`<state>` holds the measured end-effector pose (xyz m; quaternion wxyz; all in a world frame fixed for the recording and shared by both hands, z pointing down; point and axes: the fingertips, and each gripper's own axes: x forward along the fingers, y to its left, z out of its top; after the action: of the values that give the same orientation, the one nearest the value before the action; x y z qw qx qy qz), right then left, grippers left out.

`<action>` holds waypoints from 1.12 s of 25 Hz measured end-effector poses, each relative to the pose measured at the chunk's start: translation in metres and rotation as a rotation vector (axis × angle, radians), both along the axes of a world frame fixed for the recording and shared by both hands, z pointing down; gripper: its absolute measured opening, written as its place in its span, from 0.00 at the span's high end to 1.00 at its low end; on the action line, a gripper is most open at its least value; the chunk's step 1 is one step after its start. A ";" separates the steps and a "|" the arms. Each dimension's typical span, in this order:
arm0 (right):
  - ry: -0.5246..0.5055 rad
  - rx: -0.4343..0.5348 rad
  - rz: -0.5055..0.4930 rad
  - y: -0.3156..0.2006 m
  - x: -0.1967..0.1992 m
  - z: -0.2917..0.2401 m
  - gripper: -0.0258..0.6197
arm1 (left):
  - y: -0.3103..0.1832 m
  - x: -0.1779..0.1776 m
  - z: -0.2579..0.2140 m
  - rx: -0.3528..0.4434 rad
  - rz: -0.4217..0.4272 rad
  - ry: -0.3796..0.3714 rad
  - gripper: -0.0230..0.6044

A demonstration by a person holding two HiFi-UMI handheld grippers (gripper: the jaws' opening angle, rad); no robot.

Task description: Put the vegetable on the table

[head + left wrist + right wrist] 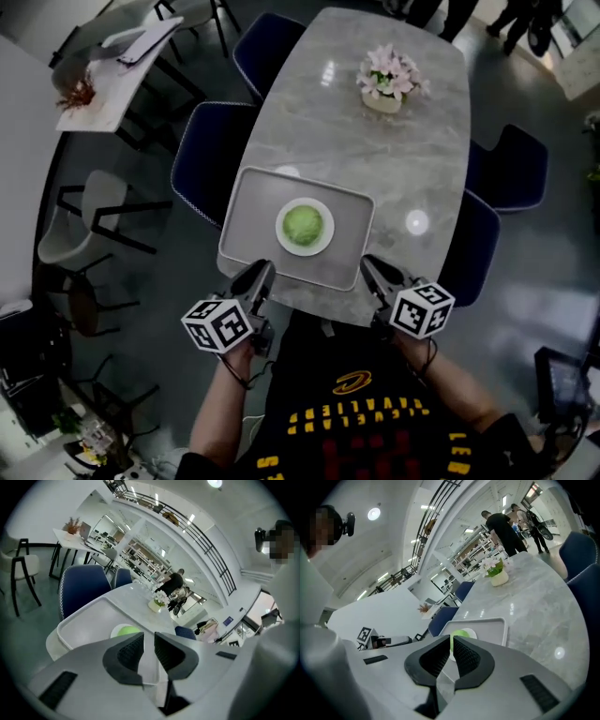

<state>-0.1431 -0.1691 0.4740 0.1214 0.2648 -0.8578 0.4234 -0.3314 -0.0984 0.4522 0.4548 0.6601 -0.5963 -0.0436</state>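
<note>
Vegetable (303, 225), a green round one, sits on a white plate (324, 244) mid-tray. The grey tray (258, 202) lies flat at the table's (375, 150) near edge. We read the left gripper (255, 279) as pinching the tray's near-left corner rim and the right gripper (373, 274) the near-right, jaws almost together with rim between. Holding both corners keeps the tray level so the plate won't slide. Tray looks set down, and we'd judge release is next.
</note>
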 end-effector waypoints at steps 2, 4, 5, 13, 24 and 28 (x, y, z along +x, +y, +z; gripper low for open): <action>0.031 -0.007 0.003 -0.005 -0.009 0.017 0.91 | -0.014 -0.004 0.027 -0.053 0.066 -0.030 0.87; 0.059 -0.030 0.004 -0.008 -0.017 0.034 0.85 | -0.025 -0.006 0.053 -0.104 0.119 -0.039 0.87; 0.074 -0.042 0.002 -0.009 -0.021 0.042 0.85 | -0.029 -0.008 0.065 -0.126 0.137 -0.036 0.87; 0.167 -0.130 0.021 -0.031 -0.043 0.094 0.85 | -0.052 -0.029 0.133 -0.267 0.207 -0.032 0.87; 0.207 -0.244 0.040 -0.035 -0.060 0.138 0.85 | -0.067 -0.034 0.169 -0.352 0.227 0.027 0.87; 0.196 -0.276 0.049 -0.035 -0.064 0.146 0.85 | -0.069 -0.029 0.175 -0.370 0.237 0.045 0.87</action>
<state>-0.2072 -0.2041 0.6198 0.2293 0.3067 -0.7688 0.5121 -0.3604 -0.1675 0.6275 0.5834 0.6297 -0.5021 0.1053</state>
